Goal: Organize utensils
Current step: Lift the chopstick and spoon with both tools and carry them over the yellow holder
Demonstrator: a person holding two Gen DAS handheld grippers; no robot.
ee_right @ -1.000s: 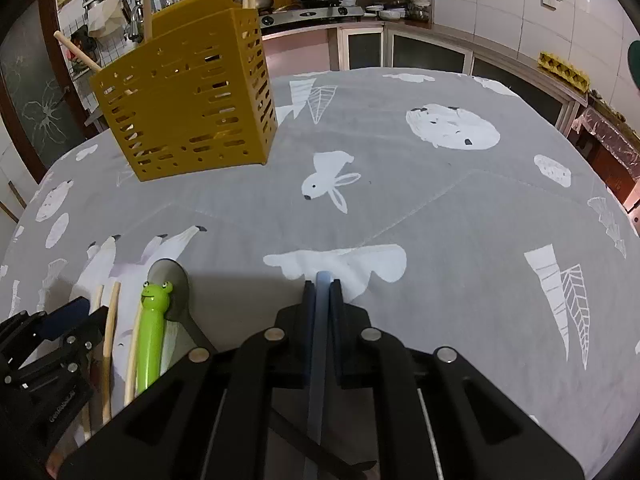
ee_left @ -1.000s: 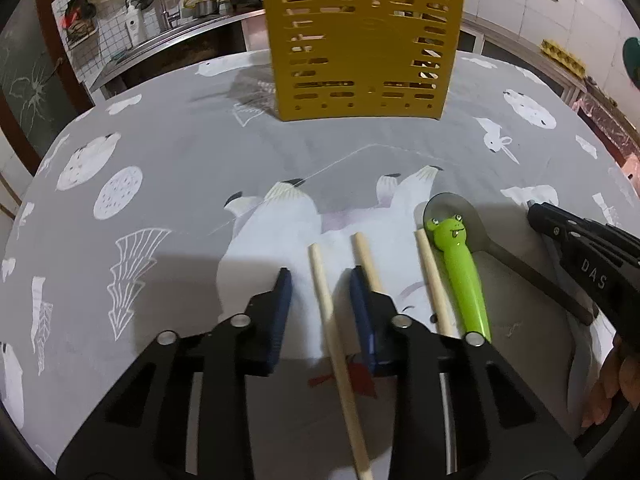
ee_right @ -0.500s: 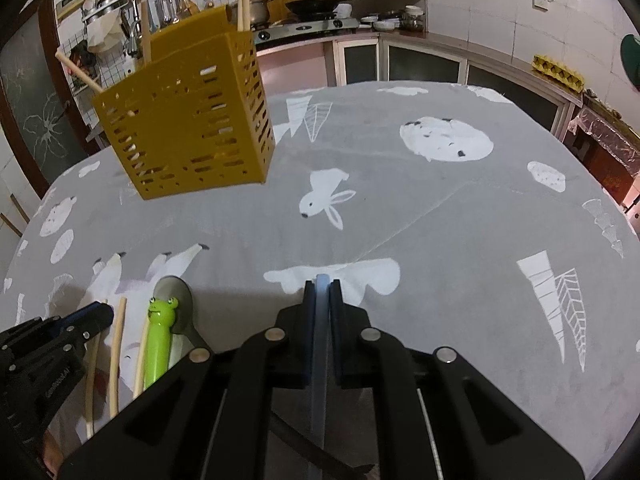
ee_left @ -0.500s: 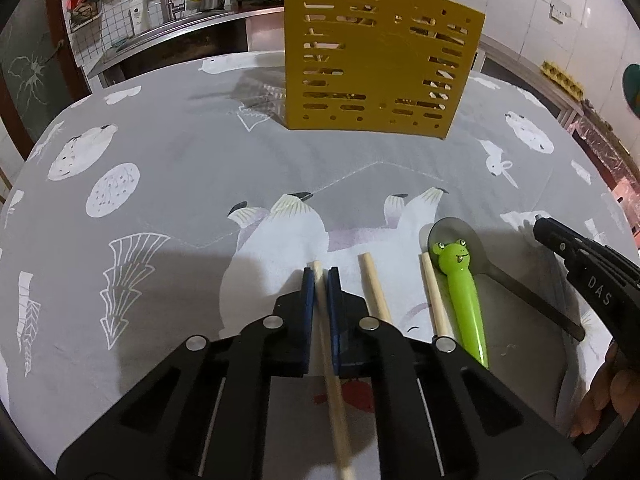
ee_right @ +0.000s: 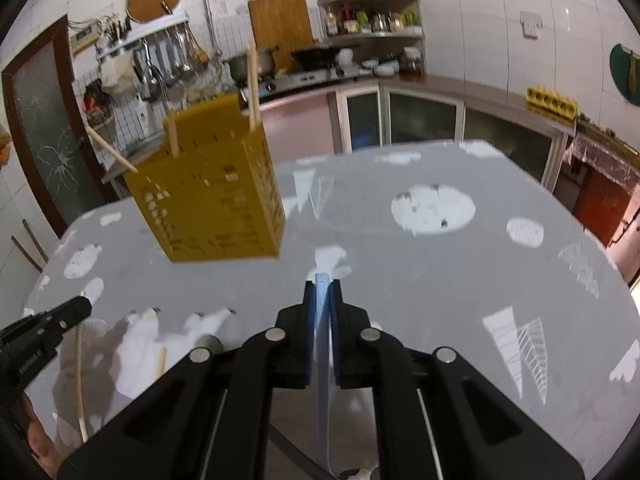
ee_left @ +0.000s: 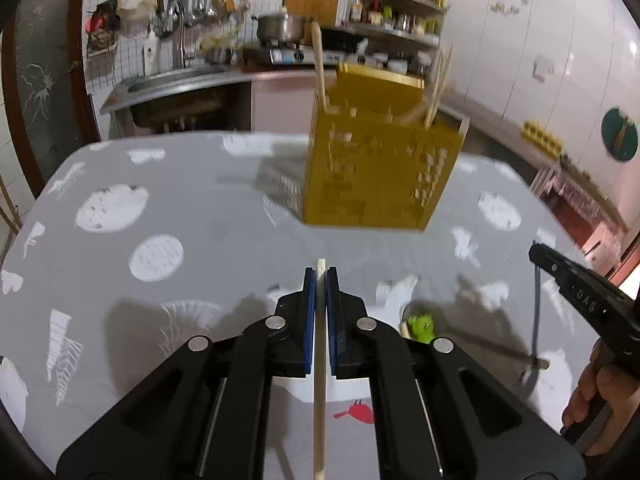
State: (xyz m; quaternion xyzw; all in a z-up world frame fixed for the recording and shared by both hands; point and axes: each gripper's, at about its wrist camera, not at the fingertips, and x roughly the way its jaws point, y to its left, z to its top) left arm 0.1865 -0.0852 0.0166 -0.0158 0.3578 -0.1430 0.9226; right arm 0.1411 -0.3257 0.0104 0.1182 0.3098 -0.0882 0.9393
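Now that both have lifted | left gripper (ee_left: 317, 280) clamps pale wooden chopstick (ee_left: 319, 380) | right gripper (ee_right: 322, 288) clamps flat blue-grey handle (ee_right: 322, 344) | next: slotted yellow plastic caddy (ee_left: 376, 176).

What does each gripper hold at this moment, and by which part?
The left gripper holds a wooden chopstick near its top end. The right gripper holds a thin blue-grey utensil handle near its tip; its other end is blurred.

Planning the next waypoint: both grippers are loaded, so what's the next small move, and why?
Probably carry the left gripper, shut on a wooden chopstick, forward and up over the yellow holder. The holder already has sticks standing in it, and its open top sits higher than the chopstick tip.
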